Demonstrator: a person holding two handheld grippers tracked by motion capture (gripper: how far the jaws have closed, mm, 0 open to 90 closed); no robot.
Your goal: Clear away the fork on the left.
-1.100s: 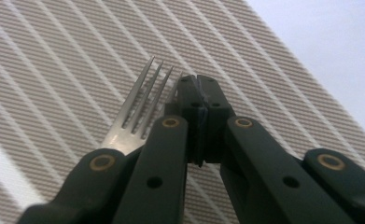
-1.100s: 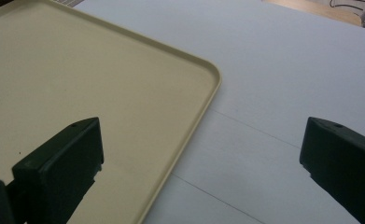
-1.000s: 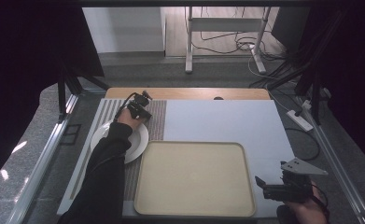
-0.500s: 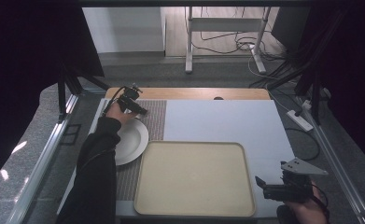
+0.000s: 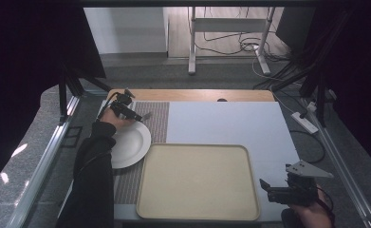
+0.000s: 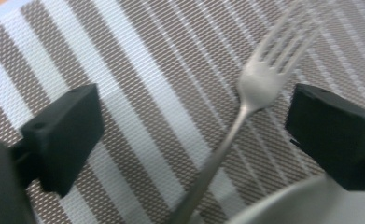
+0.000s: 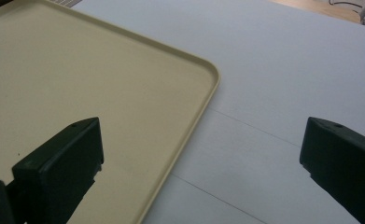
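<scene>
A silver fork [image 6: 259, 79] lies tines up-right on the striped placemat [image 6: 138, 93], just past the rim of the white plate [image 6: 306, 205]. My left gripper [image 6: 194, 116] straddles the fork's neck. Its jaws have just been opening and now stand wide, neither pad touching the fork. From above, the left gripper [image 5: 134, 116] sits at the plate's [image 5: 128, 147] far edge with the fork [image 5: 146, 115] poking out to the right. My right gripper [image 5: 264, 189] hovers open and empty at the near right corner of the beige tray [image 5: 197, 209].
In the right gripper view, the right gripper [image 7: 199, 140] spans the tray's rim [image 7: 189, 140] and the pale blue mat [image 7: 283, 70]. The mat [image 5: 226, 123] covers the table's middle and right. A wooden table edge [image 5: 192, 95] runs along the back.
My left hand has slid left along the far side of the plate and sunk slightly toward the placemat. The right gripper has stayed where it was.
</scene>
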